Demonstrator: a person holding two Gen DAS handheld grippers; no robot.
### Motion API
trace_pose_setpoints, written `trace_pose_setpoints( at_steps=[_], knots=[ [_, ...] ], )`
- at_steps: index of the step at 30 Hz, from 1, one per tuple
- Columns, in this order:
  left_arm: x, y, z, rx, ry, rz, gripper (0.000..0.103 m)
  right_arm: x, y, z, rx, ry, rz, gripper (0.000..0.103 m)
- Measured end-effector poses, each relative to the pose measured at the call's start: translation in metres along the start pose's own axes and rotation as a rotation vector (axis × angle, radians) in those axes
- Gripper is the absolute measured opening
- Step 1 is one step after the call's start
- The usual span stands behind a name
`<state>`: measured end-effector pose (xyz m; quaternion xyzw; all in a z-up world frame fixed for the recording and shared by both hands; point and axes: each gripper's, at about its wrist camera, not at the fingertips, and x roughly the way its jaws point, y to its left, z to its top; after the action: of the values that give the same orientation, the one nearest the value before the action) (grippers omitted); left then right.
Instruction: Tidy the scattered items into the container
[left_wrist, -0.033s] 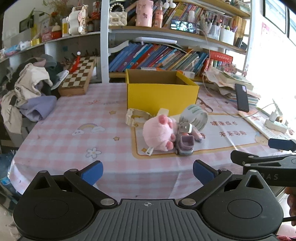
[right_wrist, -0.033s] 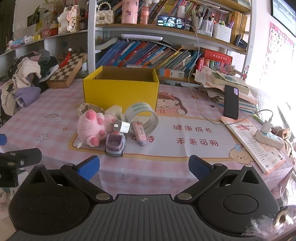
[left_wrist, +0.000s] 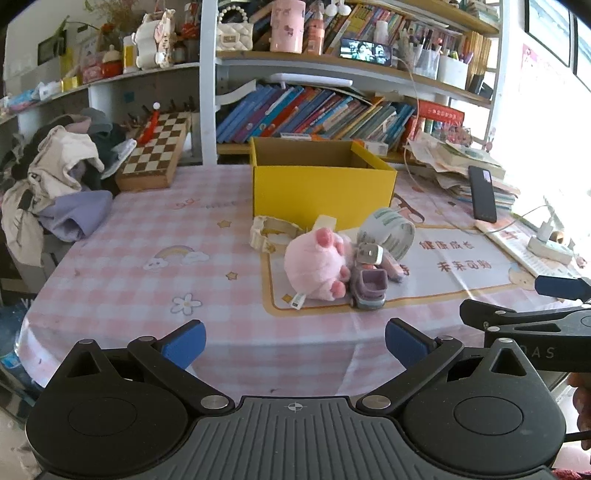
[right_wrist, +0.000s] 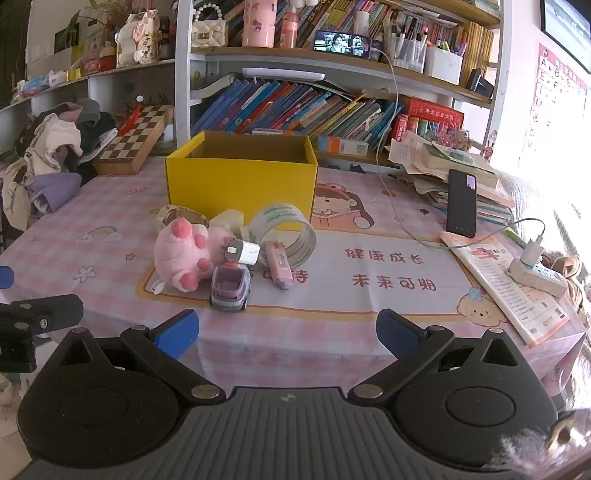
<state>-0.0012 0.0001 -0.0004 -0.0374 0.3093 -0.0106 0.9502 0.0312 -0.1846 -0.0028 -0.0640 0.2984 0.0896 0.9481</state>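
Note:
An open yellow box (left_wrist: 321, 192) (right_wrist: 240, 186) stands mid-table. In front of it lie a pink plush pig (left_wrist: 317, 264) (right_wrist: 184, 254), a purple toy car (left_wrist: 369, 290) (right_wrist: 231, 288), a white charger plug (left_wrist: 371, 254) (right_wrist: 243, 252), a pink eraser (right_wrist: 279, 264), a large tape roll (left_wrist: 391, 230) (right_wrist: 286, 234) and a cream tape ring (left_wrist: 271, 232) (right_wrist: 177, 214). My left gripper (left_wrist: 293, 341) is open and empty, held short of the table's near edge. My right gripper (right_wrist: 288, 332) is open and empty, likewise near the edge.
A chessboard (left_wrist: 157, 155) and a clothes pile (left_wrist: 59, 184) sit at the left. A black phone (right_wrist: 461, 203) leans on stacked papers at the right, with a power strip (right_wrist: 535, 275) and leaflet (right_wrist: 513, 291). Bookshelves stand behind.

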Motion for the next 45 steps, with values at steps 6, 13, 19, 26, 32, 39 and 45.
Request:
trace_pose_setpoints(
  at_steps=[6,13,19,26,32,39,45],
  knots=[
    [-0.003,-0.004,0.002,0.013,0.045,0.011,0.103,-0.001,-0.001,-0.001,-0.014,0.001,-0.007,0.103],
    [0.002,-0.004,0.000,0.022,0.043,0.020,0.103,-0.002,-0.003,-0.001,-0.013,-0.001,-0.015,0.103],
    [0.002,-0.005,-0.001,0.021,0.049,0.004,0.103,-0.005,-0.003,-0.002,-0.004,0.004,-0.018,0.103],
    [0.001,-0.009,-0.003,0.023,0.052,-0.003,0.103,-0.005,-0.007,-0.003,0.002,0.010,-0.015,0.103],
    [0.002,-0.011,-0.002,0.019,0.067,0.017,0.103,-0.006,-0.010,-0.003,0.014,0.020,-0.009,0.103],
    [0.004,-0.012,0.000,0.011,0.060,0.007,0.103,-0.008,-0.012,-0.002,-0.001,0.007,-0.004,0.103],
    [0.000,-0.012,0.003,0.017,0.039,-0.008,0.103,-0.009,-0.017,0.000,0.017,0.011,-0.019,0.103]
  ],
)
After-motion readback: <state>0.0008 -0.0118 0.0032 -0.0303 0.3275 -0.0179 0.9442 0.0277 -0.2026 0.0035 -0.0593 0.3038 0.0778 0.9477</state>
